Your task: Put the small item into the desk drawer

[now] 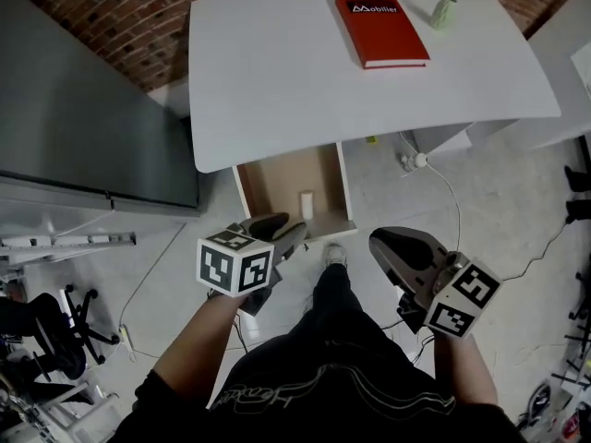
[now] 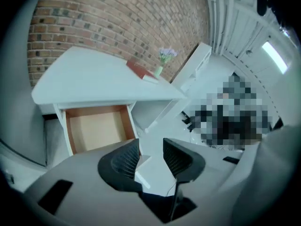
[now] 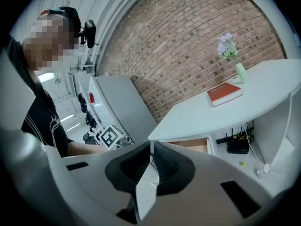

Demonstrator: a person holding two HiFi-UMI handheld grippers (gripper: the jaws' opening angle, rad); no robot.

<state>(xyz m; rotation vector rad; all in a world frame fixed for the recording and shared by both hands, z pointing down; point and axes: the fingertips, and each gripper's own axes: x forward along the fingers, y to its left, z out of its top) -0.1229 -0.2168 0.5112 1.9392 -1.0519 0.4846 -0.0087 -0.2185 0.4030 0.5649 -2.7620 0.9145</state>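
Note:
Under the white desk [image 1: 277, 72] a wooden drawer [image 1: 277, 185] stands pulled out. A small white item [image 1: 307, 204] lies inside it, near its front right. My left gripper [image 1: 284, 233] hovers just in front of the drawer's front edge; its jaws stand apart with nothing between them. In the left gripper view the left gripper [image 2: 150, 148] looks at the drawer [image 2: 96, 128] from above, and the item is hidden there. My right gripper [image 1: 390, 244] hangs to the right, over the floor, away from the drawer. In its own view the right gripper [image 3: 151, 149] has its jaws together and empty.
A red book [image 1: 380, 29] and a small green vase [image 1: 444, 9] stand at the desk's far right. A grey cabinet [image 1: 83, 127] fills the left side. A white cable [image 1: 452, 201] runs over the floor right of the drawer. The person's shoe [image 1: 335, 255] is just below the drawer front.

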